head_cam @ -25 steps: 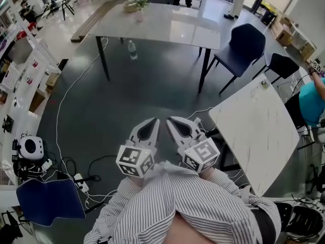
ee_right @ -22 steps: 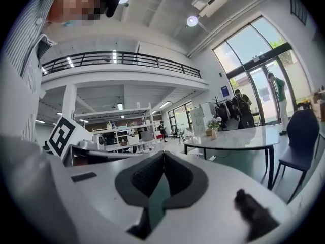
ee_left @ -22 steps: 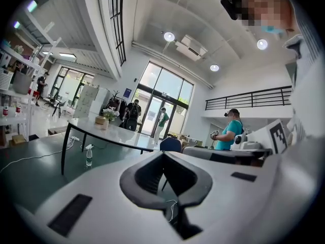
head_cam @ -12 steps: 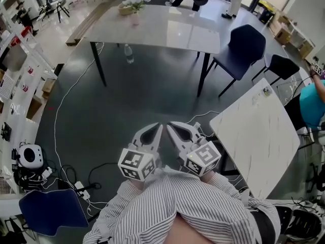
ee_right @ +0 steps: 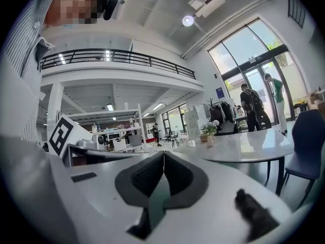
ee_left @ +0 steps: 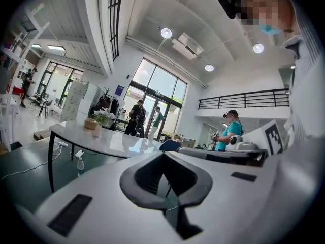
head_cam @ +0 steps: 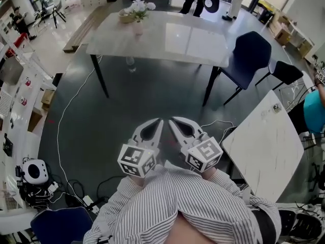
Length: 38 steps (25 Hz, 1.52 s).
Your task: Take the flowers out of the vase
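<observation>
Dark floor point(head_cam: 127, 100) separates the grey marble surface point(head_cam: 167, 37), bearing white flowers point(head_cam: 139, 6) in a pale pink vase point(head_cam: 137, 28), from the white left tool point(head_cam: 158, 121) and right tool point(head_cam: 172, 120), both clenched empty.

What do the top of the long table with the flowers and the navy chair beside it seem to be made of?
Long table top: likely polished marble or marble-look stone; it is pale grey with glossy, mirror-like reflections. Navy chair: seemingly matte fabric or moulded plastic, since it shows no shine; too far away to tell which.
</observation>
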Each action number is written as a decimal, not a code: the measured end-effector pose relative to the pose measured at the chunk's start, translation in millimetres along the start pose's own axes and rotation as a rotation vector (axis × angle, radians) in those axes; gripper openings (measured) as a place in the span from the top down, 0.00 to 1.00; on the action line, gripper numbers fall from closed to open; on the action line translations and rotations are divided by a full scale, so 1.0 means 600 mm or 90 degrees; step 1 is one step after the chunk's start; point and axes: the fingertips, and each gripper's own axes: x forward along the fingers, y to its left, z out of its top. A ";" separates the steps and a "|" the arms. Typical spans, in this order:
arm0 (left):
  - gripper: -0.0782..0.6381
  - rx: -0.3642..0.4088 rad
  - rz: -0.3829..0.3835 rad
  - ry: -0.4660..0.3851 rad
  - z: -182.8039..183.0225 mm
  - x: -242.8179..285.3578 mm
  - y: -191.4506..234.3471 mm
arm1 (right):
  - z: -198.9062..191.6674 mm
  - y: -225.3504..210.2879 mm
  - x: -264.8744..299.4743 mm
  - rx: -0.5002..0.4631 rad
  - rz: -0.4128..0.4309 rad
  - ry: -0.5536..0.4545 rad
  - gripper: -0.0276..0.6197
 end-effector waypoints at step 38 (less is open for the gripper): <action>0.87 -0.016 0.033 0.008 0.151 0.282 0.432 | 0.098 -0.273 0.454 0.013 -0.017 0.002 0.93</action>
